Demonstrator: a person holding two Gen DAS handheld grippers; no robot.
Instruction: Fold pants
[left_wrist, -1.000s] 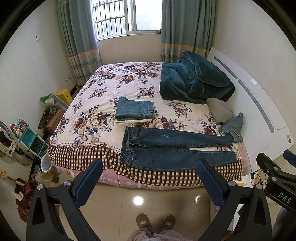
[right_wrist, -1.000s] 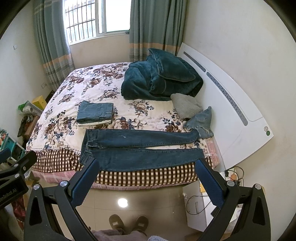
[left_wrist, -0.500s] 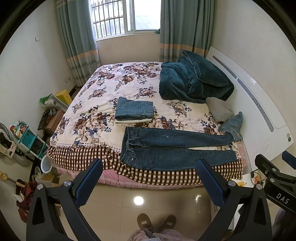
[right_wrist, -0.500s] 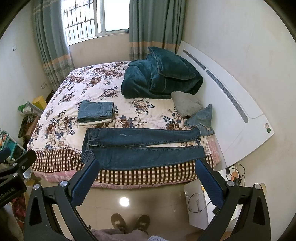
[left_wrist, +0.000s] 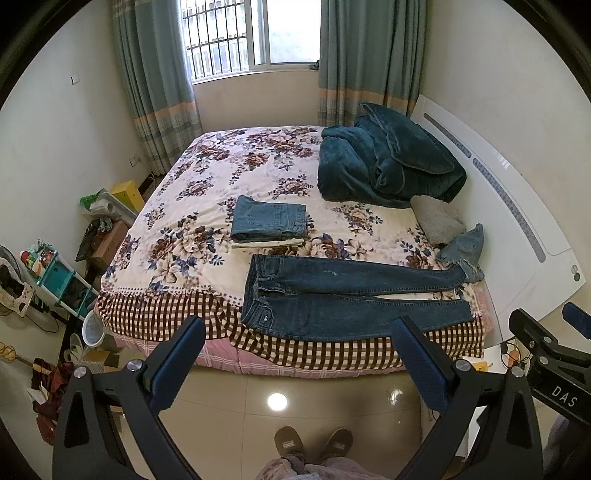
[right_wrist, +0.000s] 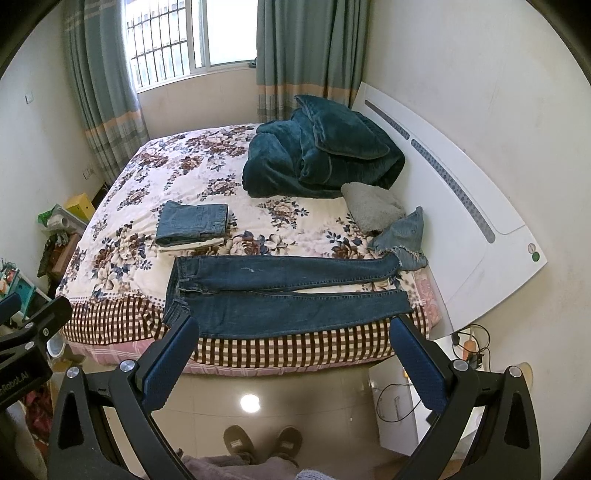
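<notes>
Dark blue jeans (left_wrist: 343, 299) lie flat along the bed's near edge, waist to the left, legs to the right; they also show in the right wrist view (right_wrist: 280, 291). My left gripper (left_wrist: 299, 332) is open and empty, held above the floor short of the bed. My right gripper (right_wrist: 291, 332) is open and empty too, at about the same distance. Each gripper's body shows at the edge of the other's view.
A folded stack of lighter jeans (left_wrist: 269, 221) lies behind the waist. A teal blanket (left_wrist: 388, 162), a grey pillow (left_wrist: 436, 218) and a denim piece (left_wrist: 465, 251) lie by the white headboard (left_wrist: 517, 221). Clutter and shelves (left_wrist: 55, 273) stand left. Glossy floor (left_wrist: 277, 398) lies in front.
Both grippers have shifted slightly, so the bed sits a little higher in both views. The jeans have not moved.
</notes>
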